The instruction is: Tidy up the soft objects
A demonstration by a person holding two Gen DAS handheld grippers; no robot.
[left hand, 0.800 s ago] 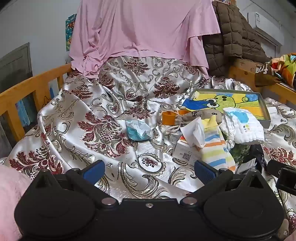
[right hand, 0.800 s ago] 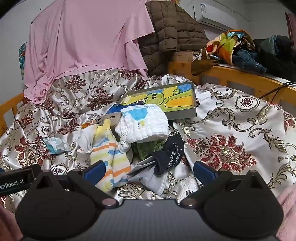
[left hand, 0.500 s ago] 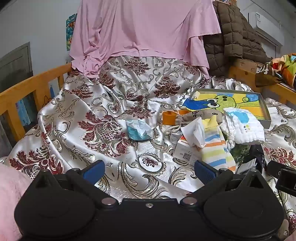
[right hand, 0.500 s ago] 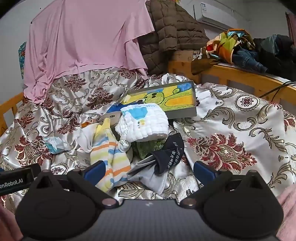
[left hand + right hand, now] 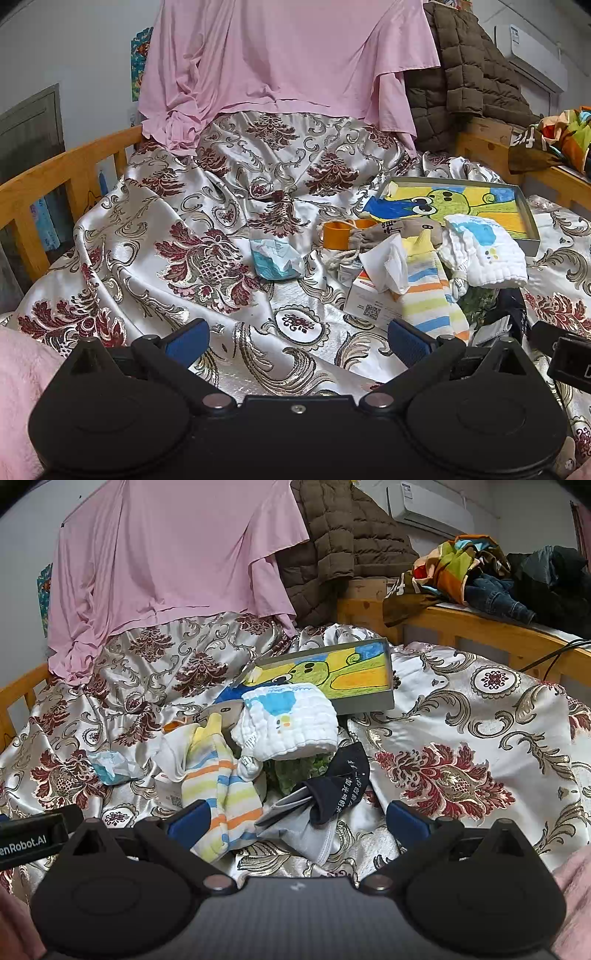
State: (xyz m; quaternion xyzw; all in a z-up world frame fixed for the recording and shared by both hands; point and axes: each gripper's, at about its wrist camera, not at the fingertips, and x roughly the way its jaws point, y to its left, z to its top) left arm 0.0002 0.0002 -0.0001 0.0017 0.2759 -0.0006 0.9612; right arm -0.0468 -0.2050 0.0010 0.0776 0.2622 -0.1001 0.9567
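A big shiny bedspread [image 5: 207, 229] covers the bed, with wooden rails along its side edges. A pink sheet [image 5: 280, 55] hangs at the far edge. Near the right side lies a flat picture box [image 5: 332, 679]. In front of it the soft things sit in a messy pile: a white cloth [image 5: 291, 720], a striped sock [image 5: 221, 786], a dark sock [image 5: 340, 782]. Nothing looks sorted yet. The left gripper [image 5: 295, 343] and right gripper [image 5: 295, 819] both gape wide, holding nothing. A small paper box [image 5: 373, 302] is mixed in.
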